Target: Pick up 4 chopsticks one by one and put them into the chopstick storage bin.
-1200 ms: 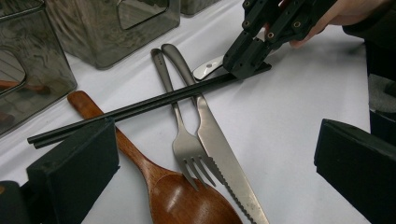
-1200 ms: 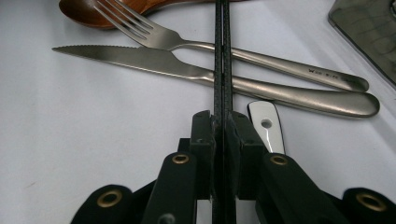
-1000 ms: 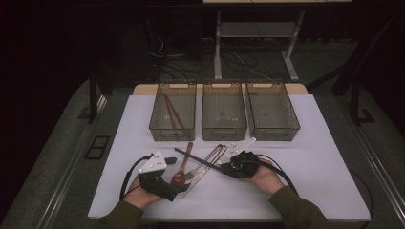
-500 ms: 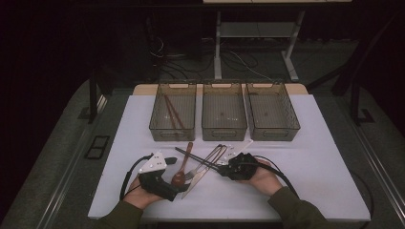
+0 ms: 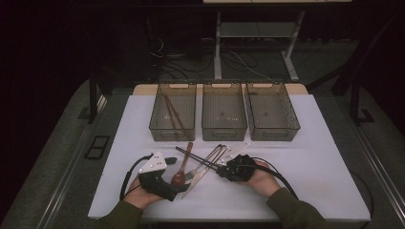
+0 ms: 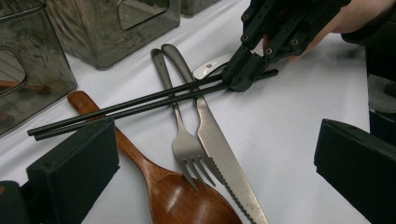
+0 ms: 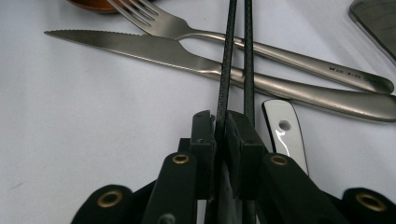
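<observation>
A white table (image 5: 305,157) was seen from the high view, with three smoke-tinted bins (image 5: 223,112) ranged side by side along its far part, well beyond both grippers; brown chopsticks (image 5: 173,111) lay in the leftmost bin. Nearer the person, a small heap of cutlery was spread between the two grippers. The left gripper (image 5: 174,188) was held low on the table with its jaws spread wide and nothing between them, and a wooden spoon (image 6: 154,179) lay between those jaws, its bowl nearest the camera. Just beside the spoon, a steel knife (image 6: 219,154) and a steel fork (image 6: 180,135) were laid, their handles running away from the left jaws toward the bins. A pair of black chopsticks (image 6: 135,103) was laid across the knife and fork handles. The right gripper (image 7: 222,122) was closed on one chopstick near its end, while the other was seen just beside the jaw. A white utensil handle (image 7: 282,135) was seen just beside the right jaws, under the chopsticks.
</observation>
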The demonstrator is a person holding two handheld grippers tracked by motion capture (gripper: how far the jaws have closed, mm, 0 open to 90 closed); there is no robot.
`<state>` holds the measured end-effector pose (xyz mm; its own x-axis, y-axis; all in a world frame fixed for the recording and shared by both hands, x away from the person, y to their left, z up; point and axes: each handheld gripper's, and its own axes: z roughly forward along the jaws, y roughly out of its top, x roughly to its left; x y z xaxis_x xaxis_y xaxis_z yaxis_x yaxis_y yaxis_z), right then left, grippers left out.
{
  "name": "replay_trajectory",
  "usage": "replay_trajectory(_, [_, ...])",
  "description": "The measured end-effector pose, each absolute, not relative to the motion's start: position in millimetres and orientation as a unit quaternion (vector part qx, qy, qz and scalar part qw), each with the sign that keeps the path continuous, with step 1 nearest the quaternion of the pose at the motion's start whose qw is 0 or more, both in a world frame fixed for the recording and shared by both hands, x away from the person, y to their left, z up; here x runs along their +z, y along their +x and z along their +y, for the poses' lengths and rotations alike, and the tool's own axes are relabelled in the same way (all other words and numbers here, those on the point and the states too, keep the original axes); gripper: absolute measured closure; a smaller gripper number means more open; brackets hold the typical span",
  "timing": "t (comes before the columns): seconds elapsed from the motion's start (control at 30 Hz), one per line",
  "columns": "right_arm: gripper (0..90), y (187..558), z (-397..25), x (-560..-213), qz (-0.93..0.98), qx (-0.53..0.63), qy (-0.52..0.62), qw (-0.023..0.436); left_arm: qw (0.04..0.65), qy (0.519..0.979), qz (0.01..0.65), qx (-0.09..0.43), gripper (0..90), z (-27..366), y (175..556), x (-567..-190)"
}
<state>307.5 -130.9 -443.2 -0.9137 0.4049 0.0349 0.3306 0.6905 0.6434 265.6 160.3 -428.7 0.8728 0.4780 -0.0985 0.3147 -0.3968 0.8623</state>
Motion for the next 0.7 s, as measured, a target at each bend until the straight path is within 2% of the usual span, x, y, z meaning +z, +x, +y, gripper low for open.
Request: replay_trajectory(0.7, [85.5, 306.7, -129.9, -442.8, 0.916, 0.34, 0.206, 0.052, 0.497, 0.83, 0.239, 0.082, 0.0, 160.5, 265.4, -428.5])
